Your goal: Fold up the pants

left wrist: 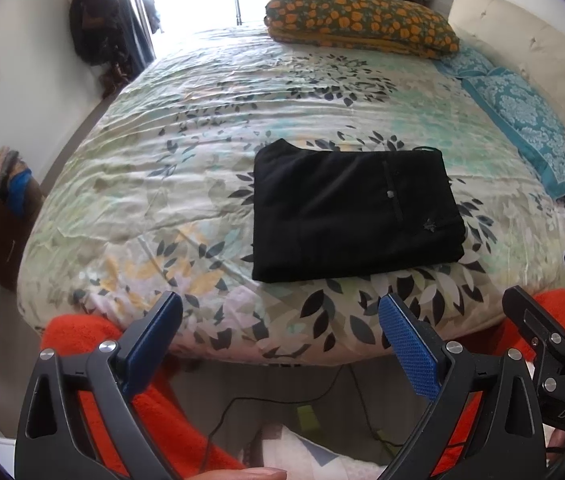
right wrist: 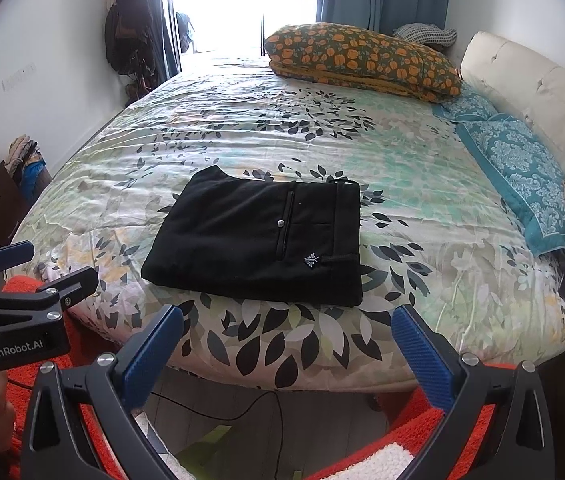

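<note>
Both grippers, left gripper [left wrist: 278, 344] and right gripper [right wrist: 288, 346], empty, jaws apart | black pants [right wrist: 262, 242] folded compactly on bed [right wrist: 242, 128]; task seems finished

Folded black pants [left wrist: 356, 210] on bed [left wrist: 186, 128]

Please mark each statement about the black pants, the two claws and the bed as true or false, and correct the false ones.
1. The black pants lie folded into a compact rectangle on the bed cover. True.
2. The right claw is shut on the pants. False: it is open and holds nothing, short of the bed edge.
3. The left claw is open and empty. True.
4. The orange-flowered pillow lies on top of the pants. False: it lies at the far end of the bed, apart from them.
5. A small pale button shows on the pants. True.
</note>
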A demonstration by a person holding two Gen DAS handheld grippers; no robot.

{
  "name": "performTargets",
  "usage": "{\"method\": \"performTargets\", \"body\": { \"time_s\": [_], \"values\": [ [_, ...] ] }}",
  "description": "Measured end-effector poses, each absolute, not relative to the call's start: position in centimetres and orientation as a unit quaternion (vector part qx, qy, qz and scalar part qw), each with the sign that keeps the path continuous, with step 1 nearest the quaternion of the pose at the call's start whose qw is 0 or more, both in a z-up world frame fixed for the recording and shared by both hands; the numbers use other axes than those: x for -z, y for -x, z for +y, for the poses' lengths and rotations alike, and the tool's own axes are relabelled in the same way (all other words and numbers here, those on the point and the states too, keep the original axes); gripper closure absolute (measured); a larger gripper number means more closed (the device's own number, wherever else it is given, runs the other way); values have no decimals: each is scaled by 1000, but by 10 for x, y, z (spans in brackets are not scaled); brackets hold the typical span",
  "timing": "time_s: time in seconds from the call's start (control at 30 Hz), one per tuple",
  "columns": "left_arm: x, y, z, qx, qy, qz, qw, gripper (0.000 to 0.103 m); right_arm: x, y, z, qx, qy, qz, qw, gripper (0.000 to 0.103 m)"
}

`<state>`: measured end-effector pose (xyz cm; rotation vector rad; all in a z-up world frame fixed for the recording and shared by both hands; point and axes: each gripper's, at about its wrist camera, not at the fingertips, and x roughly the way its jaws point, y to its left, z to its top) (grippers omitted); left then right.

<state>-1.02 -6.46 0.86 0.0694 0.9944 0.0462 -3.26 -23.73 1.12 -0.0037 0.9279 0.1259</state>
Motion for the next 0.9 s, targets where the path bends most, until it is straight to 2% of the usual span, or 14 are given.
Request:
{"method": "performTargets", "body": {
  "time_s": [0.53, 0.9],
  "values": [
    [1, 6, -64, -15, -36, 487, 872, 4, -3, 28, -236, -64, 2, 461, 885, 0],
    [-3, 9, -69, -10, -46, 464, 885, 4, 3, 23, -236, -66, 3, 466, 882, 0]
  ]
}}
